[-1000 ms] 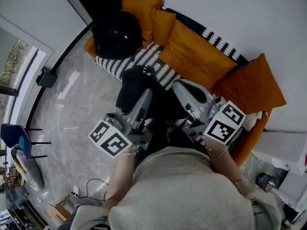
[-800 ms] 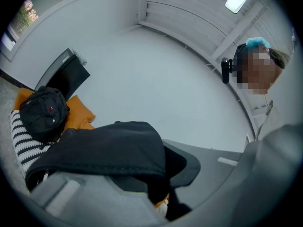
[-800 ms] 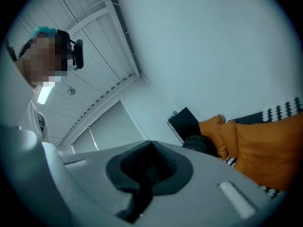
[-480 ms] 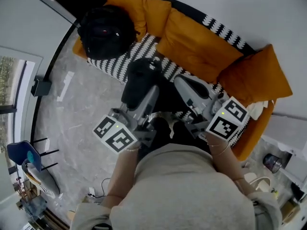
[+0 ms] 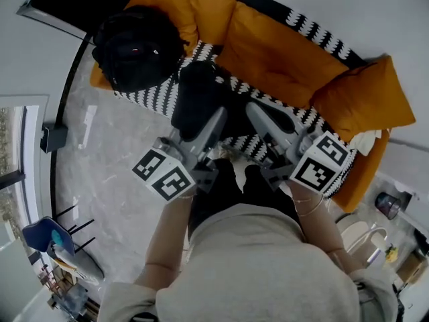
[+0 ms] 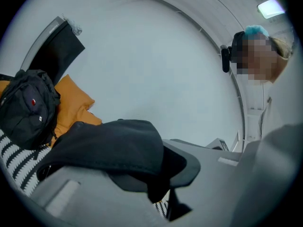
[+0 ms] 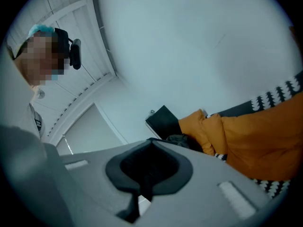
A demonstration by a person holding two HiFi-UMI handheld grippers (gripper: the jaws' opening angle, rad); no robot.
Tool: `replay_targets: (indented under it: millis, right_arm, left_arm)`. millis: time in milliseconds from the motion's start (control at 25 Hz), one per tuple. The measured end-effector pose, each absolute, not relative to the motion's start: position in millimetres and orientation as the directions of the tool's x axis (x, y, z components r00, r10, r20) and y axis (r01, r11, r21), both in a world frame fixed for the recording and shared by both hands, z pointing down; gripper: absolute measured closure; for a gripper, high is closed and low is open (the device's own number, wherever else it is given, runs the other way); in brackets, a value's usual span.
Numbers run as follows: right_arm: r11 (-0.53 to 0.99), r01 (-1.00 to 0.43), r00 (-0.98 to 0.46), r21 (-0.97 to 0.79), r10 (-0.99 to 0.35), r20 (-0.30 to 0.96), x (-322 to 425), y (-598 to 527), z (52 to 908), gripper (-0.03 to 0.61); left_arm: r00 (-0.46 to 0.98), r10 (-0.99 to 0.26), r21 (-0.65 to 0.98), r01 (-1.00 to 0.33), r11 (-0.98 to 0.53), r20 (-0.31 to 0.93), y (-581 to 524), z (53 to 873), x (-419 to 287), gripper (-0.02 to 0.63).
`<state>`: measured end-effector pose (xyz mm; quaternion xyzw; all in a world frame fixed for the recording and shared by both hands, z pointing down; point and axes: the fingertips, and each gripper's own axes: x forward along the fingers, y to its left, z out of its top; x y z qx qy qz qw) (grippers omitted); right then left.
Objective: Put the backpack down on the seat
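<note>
1. The black backpack sat on the sofa seat, at one end. It looked soft and floppy (maybe heavy too), so its top seemed best to grab.
2. The left gripper pointed at the sofa, fingers pinching a dark cloth.
3. The right gripper reached beside it, fingers closed on nothing.

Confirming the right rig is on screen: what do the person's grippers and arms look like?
Both the left gripper and right gripper are grey, tapered, with black claw pads and a black-and-white marker cube each. The person wears a pale grey top and thin bracelets.
</note>
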<state>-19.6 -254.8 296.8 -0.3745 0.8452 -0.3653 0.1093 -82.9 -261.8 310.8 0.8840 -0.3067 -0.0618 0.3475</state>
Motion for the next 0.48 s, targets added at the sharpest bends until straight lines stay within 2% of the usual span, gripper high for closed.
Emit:
replay_targets:
  millis: [480]
  right_arm:
    - [0.326,-0.614,-0.628,-0.719,-0.753,0.194,-27,-316,355,0.575]
  left_arm:
    - [0.857,-0.498,0.700,-0.437,-0.565,0.133,-342,367,-93,0.552]
